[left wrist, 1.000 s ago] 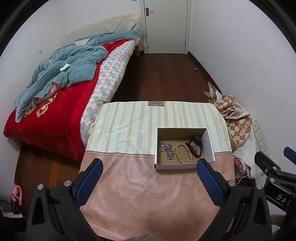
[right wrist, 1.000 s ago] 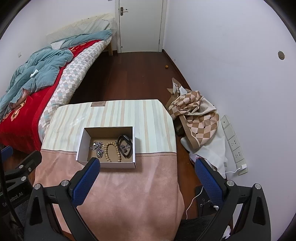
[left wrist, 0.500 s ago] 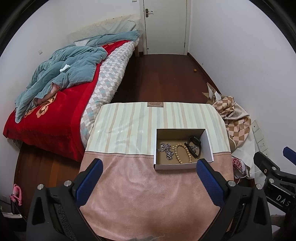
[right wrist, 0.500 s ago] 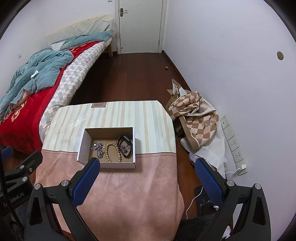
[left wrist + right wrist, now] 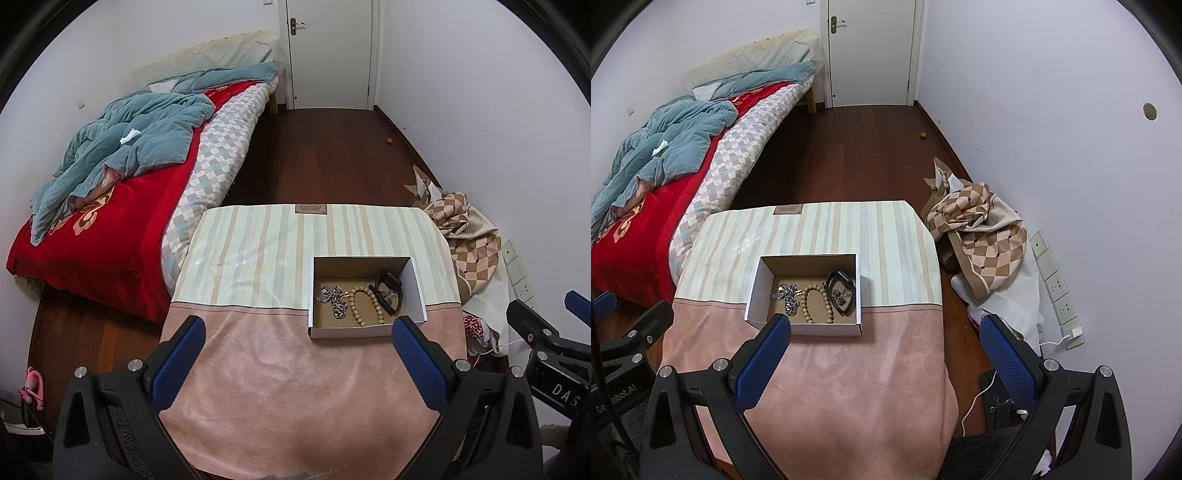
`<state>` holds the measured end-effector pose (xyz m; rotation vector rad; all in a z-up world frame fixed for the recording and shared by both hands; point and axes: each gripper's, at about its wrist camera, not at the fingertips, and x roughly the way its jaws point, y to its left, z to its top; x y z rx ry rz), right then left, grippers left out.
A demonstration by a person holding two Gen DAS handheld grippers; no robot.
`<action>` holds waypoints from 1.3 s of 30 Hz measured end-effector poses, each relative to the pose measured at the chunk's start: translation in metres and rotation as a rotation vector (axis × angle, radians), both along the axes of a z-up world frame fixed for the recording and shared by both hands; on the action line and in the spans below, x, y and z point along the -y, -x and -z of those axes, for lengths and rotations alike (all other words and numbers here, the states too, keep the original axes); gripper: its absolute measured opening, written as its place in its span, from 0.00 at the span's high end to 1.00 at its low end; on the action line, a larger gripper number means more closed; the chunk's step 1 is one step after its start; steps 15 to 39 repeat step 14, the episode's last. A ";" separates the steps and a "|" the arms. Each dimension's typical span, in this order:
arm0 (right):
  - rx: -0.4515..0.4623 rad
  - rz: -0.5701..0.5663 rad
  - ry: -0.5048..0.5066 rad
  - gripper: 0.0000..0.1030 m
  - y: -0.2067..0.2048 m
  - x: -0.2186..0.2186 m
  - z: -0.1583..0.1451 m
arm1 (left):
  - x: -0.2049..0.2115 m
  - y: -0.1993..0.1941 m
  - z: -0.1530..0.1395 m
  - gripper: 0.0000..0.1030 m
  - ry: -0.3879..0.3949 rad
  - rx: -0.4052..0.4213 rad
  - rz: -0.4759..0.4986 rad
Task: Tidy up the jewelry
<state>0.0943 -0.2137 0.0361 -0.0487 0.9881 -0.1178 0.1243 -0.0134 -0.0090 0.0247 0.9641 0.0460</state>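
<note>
Box [image 5: 365, 328] on table [image 5: 295, 387] | beads [image 5: 364, 306], chain [image 5: 334, 301], black band [image 5: 389, 297]: light, limp, slippery; pinch bead loop mid-strand | left gripper [image 5: 295, 354], right gripper [image 5: 882, 350]: spread, empty

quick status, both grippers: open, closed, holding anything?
Left gripper: open, jaws wide apart, holding nothing.
Right gripper: open, jaws wide apart, holding nothing.

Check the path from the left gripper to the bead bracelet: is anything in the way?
Only the box's low near wall. The left gripper is open over bare cloth, and the bead bracelet lies uncovered between the silver chain and black band.
</note>
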 end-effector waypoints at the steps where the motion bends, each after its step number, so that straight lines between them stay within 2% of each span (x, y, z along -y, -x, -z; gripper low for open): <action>1: 0.001 0.000 0.003 0.00 0.000 0.000 0.000 | 0.001 -0.001 0.000 0.00 -0.001 -0.001 -0.001; 39: 0.000 -0.002 -0.001 0.00 0.001 -0.001 -0.002 | -0.004 0.004 -0.007 0.00 0.016 0.020 -0.001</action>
